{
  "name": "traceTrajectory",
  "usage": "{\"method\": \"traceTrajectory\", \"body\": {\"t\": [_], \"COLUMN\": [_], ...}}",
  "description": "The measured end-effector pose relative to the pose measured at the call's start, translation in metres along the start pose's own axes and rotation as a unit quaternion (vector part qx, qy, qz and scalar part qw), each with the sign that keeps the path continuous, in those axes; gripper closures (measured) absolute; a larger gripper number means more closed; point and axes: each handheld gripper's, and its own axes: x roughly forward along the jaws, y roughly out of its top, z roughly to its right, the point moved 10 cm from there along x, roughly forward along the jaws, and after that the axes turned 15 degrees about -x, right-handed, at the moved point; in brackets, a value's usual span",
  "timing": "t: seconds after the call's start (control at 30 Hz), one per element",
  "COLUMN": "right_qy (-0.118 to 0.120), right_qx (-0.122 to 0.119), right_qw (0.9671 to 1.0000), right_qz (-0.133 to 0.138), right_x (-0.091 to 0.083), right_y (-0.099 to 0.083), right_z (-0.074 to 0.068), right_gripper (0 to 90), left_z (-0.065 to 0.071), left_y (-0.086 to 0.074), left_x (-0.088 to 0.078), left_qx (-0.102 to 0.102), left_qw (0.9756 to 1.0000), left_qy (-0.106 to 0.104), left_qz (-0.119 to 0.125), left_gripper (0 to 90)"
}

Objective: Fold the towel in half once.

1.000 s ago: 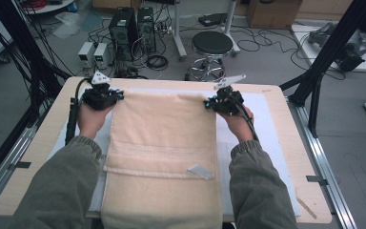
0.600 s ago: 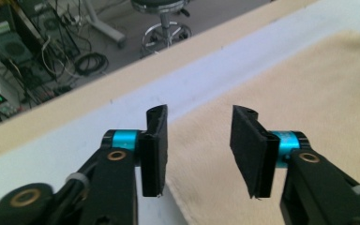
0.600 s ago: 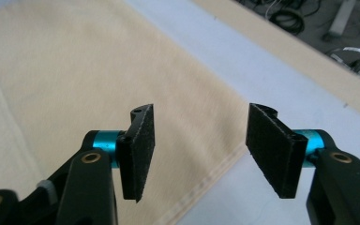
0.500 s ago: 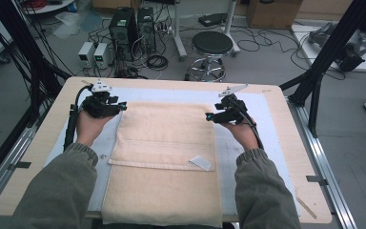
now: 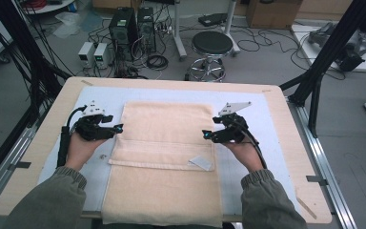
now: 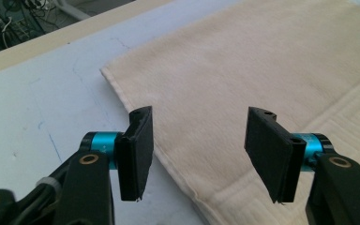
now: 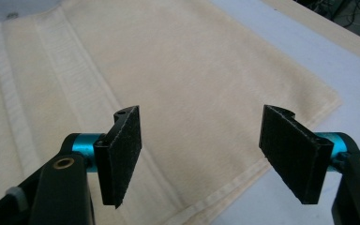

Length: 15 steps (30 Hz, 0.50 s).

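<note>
1. The folded cream towel [image 5: 164,157] lies flat mid-counter on the pale blue mat [image 5: 248,102]; its near end overhangs the counter [image 5: 43,143] at 6 o'clock.
2. My left tool [image 5: 117,129], at the towel's 9 o'clock edge, has just been opening; nothing between its jaws.
3. My right tool [image 5: 206,135], at 3 o'clock, likewise has just been opening, empty.

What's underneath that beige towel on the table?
The towel lies on a pale blue mat that shows around its edges, on the wooden table. Its top half is folded over its lower part. Anything under the cloth is covered.
</note>
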Motion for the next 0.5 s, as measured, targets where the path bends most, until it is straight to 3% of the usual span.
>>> {"method": "traceTrajectory", "body": {"t": [0.2,0.33,0.5], "right_qy": [0.006,0.017,0.007], "right_qx": [-0.014,-0.021,-0.033], "right_qw": [0.9998,0.9993,0.9992], "right_qz": [-0.009,-0.028,-0.020], "right_x": [-0.002,-0.004,-0.014], "right_y": [-0.010,-0.014,-0.013], "right_z": [-0.016,-0.024,-0.031], "right_gripper": [29.0,23.7,24.1], "left_z": [0.012,0.016,0.020], "left_y": [-0.019,-0.032,-0.043], "left_x": [-0.009,-0.014,-0.021], "left_qx": [0.016,0.022,0.024], "left_qw": [0.9997,0.9995,0.9993], "left_qy": [-0.018,-0.024,-0.027], "left_qz": [0.000,-0.007,-0.002], "left_gripper": [38.5,36.7,36.7]}}
